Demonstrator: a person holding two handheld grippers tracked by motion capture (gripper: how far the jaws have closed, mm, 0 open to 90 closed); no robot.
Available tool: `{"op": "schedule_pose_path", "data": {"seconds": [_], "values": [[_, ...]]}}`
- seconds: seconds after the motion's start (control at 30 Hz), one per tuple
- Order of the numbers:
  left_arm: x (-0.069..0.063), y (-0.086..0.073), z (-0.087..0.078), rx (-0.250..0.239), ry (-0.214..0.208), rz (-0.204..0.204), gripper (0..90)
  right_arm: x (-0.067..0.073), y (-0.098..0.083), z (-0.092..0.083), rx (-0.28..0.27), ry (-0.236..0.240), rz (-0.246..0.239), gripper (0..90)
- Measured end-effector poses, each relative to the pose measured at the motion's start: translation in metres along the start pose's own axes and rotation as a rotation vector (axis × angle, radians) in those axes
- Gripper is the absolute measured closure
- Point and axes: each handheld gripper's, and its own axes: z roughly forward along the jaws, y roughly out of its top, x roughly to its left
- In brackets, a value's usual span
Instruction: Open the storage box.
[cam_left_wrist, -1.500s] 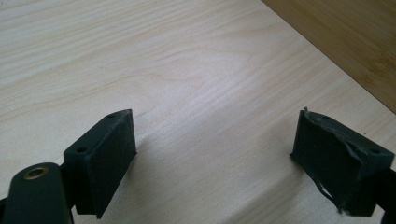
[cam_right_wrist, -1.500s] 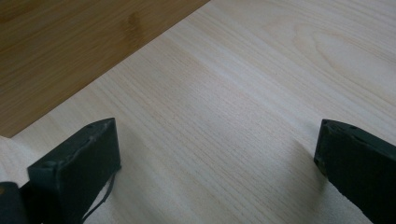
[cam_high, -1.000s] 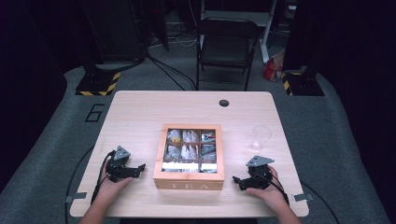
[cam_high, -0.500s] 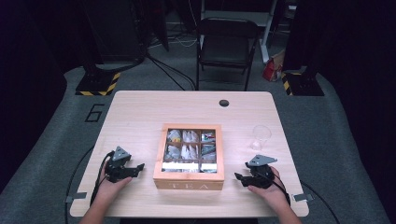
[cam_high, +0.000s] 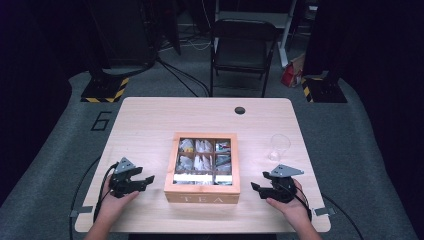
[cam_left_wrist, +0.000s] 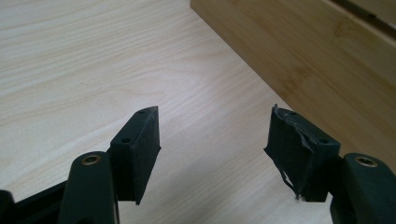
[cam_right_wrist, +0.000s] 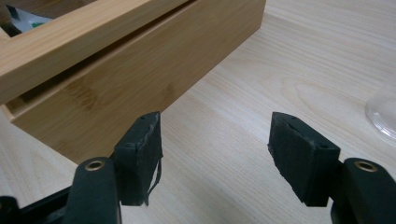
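High view: left gripper (cam_high: 148, 178) and right gripper (cam_high: 254, 187) both released, just closing, empty, flanking the tea box (cam_high: 202, 192) sides; bare table (cam_high: 150, 120) beyond.

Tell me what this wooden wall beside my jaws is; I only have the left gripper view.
Observer: That's the left side of a wooden tea box, lid down, with tea bags visible through the window in its lid.
Operator: Where's the other hand?
Observer: The right gripper is beside the box's right side. Its jaws have just been closing partway, with nothing between them.
Operator: Anything else nearby?
Observer: A clear glass stands upright beyond the right gripper, apart from the box.
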Motion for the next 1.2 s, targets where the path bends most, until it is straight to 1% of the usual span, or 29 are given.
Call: {"op": "schedule_pose_path", "data": {"seconds": [0.1,0.13,0.2,0.23,0.27,0.3,0.33,0.4,0.43,0.5,0.53,0.57,0.6,0.63,0.67,0.7,0.77,0.8,0.83,0.9,0.93,0.97,1.03,1.07,1.17,1.2], "values": [[-0.002,0.0,-0.002,-0.006,-0.006,-0.006,36.9,0.003,0.002,-0.001,0.0,-0.001,-0.004,34.2],[-0.005,0.001,-0.006,-0.012,-0.002,0.004,37.2,0.005,0.004,-0.002,0.005,0.001,-0.017,34.6],[-0.006,0.002,-0.008,-0.015,-0.003,0.005,37.2,0.006,0.005,-0.003,0.001,0.001,-0.02,35.0],[-0.008,0.003,-0.01,-0.011,-0.007,0.014,37.2,0.008,0.008,-0.006,-0.008,0.018,-0.008,36.3],[-0.01,0.004,-0.011,-0.02,-0.002,0.019,37.2,0.009,0.009,-0.007,-0.01,0.029,-0.002,36.4],[-0.01,0.004,-0.011,-0.02,-0.002,0.019,37.2,0.009,0.009,-0.007,-0.01,0.029,-0.002,36.4],[-0.012,0.006,-0.014,-0.015,-0.01,0.041,37.2,0.011,0.012,-0.009,-0.012,0.043,0.005,36.2],[-0.016,0.009,-0.018,-0.014,-0.019,0.06,37.2,0.012,0.014,-0.01,-0.009,0.063,0.012,36.1],[-0.018,0.01,-0.02,-0.017,-0.026,0.061,37.2,0.013,0.015,-0.011,-0.001,0.059,-0.004,36.1],[-0.019,0.011,-0.022,-0.023,-0.034,0.068,37.2,0.017,0.019,-0.015,0.001,0.046,-0.013,35.8],[-0.023,0.012,-0.026,-0.026,-0.054,0.076,37.2,0.019,0.021,-0.016,-0.002,0.052,-0.021,35.4],[-0.025,0.013,-0.027,-0.026,-0.062,0.083,37.2,0.022,0.022,-0.019,-0.005,0.053,-0.025,35.2],[-0.027,0.014,-0.029,-0.024,-0.071,0.082,37.2,0.024,0.023,-0.02,-0.011,0.058,-0.027,35.1],[-0.027,0.014,-0.029,-0.024,-0.071,0.082,37.2,0.026,0.024,-0.021,-0.01,0.062,-0.03,35.1],[-0.029,0.015,-0.031,-0.028,-0.08,0.086,37.2,0.029,0.025,-0.023,-0.012,0.069,-0.038,35.1],[-0.031,0.017,-0.035,-0.027,-0.096,0.08,37.2,0.032,0.026,-0.024,-0.008,0.072,-0.041,35.2],[-0.033,0.018,-0.037,-0.033,-0.098,0.081,37.3,0.033,0.026,-0.024,-0.008,0.071,-0.049,35.4],[-0.034,0.02,-0.041,-0.031,-0.126,0.074,38.8,0.037,0.027,-0.026,-0.001,0.071,-0.051,36.5],[-0.034,0.02,-0.041,-0.031,-0.126,0.074,40.3,0.037,0.027,-0.026,-0.001,0.071,-0.051,36.5],[-0.039,0.021,-0.045,-0.044,-0.129,0.083,40.6,0.04,0.028,-0.027,-0.007,0.087,-0.063,38.7],[-0.039,0.021,-0.046,-0.042,-0.132,0.09,40.6,0.041,0.028,-0.027,-0.004,0.09,-0.061,39.5],[-0.04,0.021,-0.047,-0.048,-0.137,0.08,40.6,0.042,0.028,-0.028,-0.005,0.092,-0.06,40.1],[-0.04,0.021,-0.047,-0.049,-0.14,0.086,40.5,0.043,0.028,-0.029,-0.005,0.095,-0.063,40.4],[-0.042,0.02,-0.048,-0.046,-0.151,0.083,40.4,0.046,0.028,-0.031,-0.009,0.106,-0.063,42.0],[-0.046,0.018,-0.047,-0.052,-0.151,0.085,40.2,0.049,0.028,-0.032,-0.014,0.125,-0.06,43.1],[-0.047,0.018,-0.046,-0.055,-0.149,0.087,40.2,0.05,0.027,-0.031,-0.018,0.122,-0.062,43.3]]}}
